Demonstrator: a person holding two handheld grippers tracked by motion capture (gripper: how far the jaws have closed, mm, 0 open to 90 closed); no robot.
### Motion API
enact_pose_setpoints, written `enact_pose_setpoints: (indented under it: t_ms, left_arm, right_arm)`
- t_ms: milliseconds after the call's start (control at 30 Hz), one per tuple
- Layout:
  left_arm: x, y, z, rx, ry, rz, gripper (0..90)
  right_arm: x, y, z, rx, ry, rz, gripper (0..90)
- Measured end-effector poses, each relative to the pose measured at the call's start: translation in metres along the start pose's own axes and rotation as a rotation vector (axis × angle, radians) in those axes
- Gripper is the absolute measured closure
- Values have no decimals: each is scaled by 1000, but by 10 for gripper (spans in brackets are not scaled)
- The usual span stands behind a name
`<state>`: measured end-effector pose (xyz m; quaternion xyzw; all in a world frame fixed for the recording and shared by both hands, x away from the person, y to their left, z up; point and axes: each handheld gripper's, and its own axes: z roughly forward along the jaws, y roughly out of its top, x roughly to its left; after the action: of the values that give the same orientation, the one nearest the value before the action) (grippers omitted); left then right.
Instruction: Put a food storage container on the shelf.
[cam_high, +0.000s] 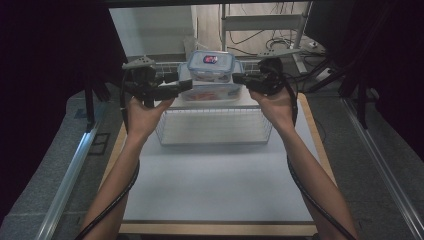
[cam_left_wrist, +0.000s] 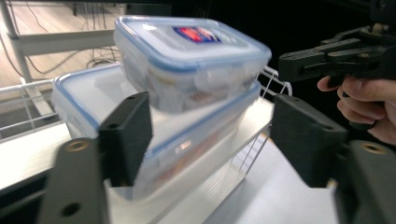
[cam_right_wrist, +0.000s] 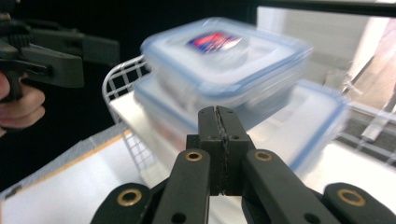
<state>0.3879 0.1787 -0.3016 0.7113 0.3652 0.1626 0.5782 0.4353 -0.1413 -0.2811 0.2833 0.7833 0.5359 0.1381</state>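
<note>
High view: small container (cam_high: 210, 65) stacked on large container (cam_high: 210, 91).

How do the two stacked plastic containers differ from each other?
The top container is smaller and taller for its footprint; the bottom container is wider and flatter. The top container carries a red and blue label on its lid, while the visible part of the bottom container's lid looks plain. The top one sits on the bottom one, which rests on the wire rack. Both are clear, with blue-trimmed clip-on lids.
</note>
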Motion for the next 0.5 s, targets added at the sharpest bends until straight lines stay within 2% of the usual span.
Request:
enact_pose_setpoints:
  t_ms: [100, 200, 500]
  left_arm:
    - [-9, -11, -2, 18, 21, 45, 192]
    - [-17, -22, -3, 36, 30, 87, 160]
    - [-22, -42, -2, 48, 12, 91, 130]
  right_arm:
    - [3, -3, 9, 15, 2, -10, 896]
    - [1, -4, 16, 19, 0, 3, 895]
    - [-10, -4, 21, 15, -14, 52, 895]
